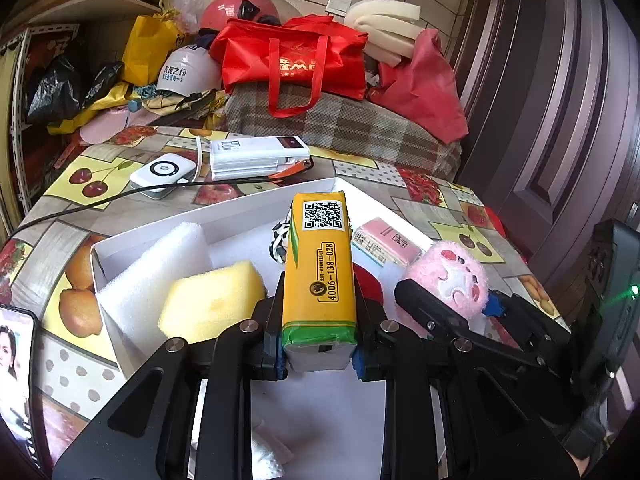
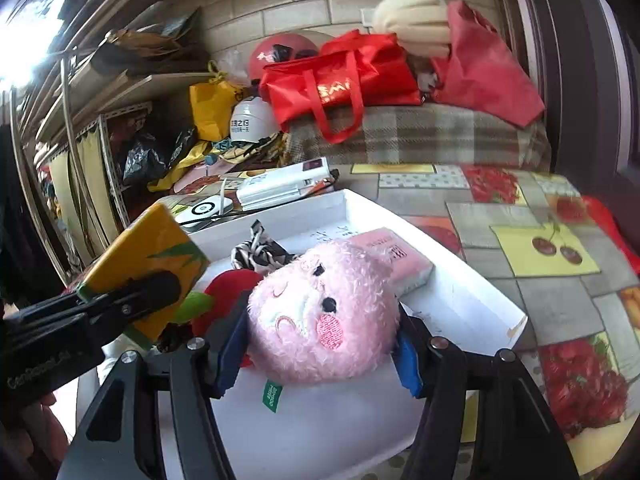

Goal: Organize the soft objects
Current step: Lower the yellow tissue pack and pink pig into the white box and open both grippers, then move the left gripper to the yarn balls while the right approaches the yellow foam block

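Observation:
My left gripper (image 1: 318,344) is shut on a yellow tissue pack (image 1: 320,272) with a QR code, held above a white box (image 1: 224,210). My right gripper (image 2: 320,344) is shut on a pink plush toy (image 2: 324,312) over the same box (image 2: 464,304); the toy also shows in the left wrist view (image 1: 452,276). The yellow pack shows at the left of the right wrist view (image 2: 144,248). In the box lie a yellow sponge (image 1: 212,300), a white foam piece (image 1: 160,264), a pink tissue pack (image 1: 386,242), a red plush (image 2: 228,292) and a black-and-white fabric item (image 2: 256,254).
The box stands on a table with a fruit-print cloth (image 1: 440,200). Behind it lie a white power bank (image 1: 256,156), a small white device (image 1: 162,172) and a black cable (image 1: 100,202). A phone (image 1: 14,372) lies at the left edge. Red bags (image 1: 292,60) and clutter are piled behind.

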Motion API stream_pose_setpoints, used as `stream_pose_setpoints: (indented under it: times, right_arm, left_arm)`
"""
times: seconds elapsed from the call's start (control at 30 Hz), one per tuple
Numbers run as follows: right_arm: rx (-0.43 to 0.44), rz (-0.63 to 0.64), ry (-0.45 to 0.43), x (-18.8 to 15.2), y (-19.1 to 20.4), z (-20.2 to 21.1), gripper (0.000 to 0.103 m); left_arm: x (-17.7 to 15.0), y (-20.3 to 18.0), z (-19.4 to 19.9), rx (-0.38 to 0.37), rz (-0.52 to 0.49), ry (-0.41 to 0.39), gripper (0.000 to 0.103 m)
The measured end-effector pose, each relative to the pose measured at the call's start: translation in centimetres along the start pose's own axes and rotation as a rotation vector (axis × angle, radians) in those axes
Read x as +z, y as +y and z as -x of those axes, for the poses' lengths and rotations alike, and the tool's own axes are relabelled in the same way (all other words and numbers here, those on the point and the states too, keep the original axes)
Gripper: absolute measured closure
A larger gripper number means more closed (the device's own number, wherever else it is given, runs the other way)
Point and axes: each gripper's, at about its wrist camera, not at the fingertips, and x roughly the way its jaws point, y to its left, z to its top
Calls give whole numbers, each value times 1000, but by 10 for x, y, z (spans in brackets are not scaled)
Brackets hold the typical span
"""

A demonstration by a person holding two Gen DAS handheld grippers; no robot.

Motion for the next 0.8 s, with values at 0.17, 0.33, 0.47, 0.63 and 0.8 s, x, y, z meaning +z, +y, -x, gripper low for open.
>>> stream_pose_setpoints:
  times: [0.17, 0.33, 0.47, 0.63, 0.8]
  right_arm:
    - [4, 30, -14, 0, 5, 2, 22]
    - [-17, 43, -45, -1, 8, 8, 17]
    - [-40, 54, -77, -1, 10, 13, 8]
    - [-46, 64, -96, -2, 13, 16, 8]
    - [-46, 59, -116, -3, 12, 20, 8]
  left_arm:
    - [-1, -1, 3, 34, 13, -14, 62]
    - [2, -2, 32, 165, -9, -184, 0]
    - [4, 0, 52, 222, -11, -287, 0]
    - [2, 8, 45, 234, 8, -259, 0]
    - [2, 12, 45, 235, 27, -262, 0]
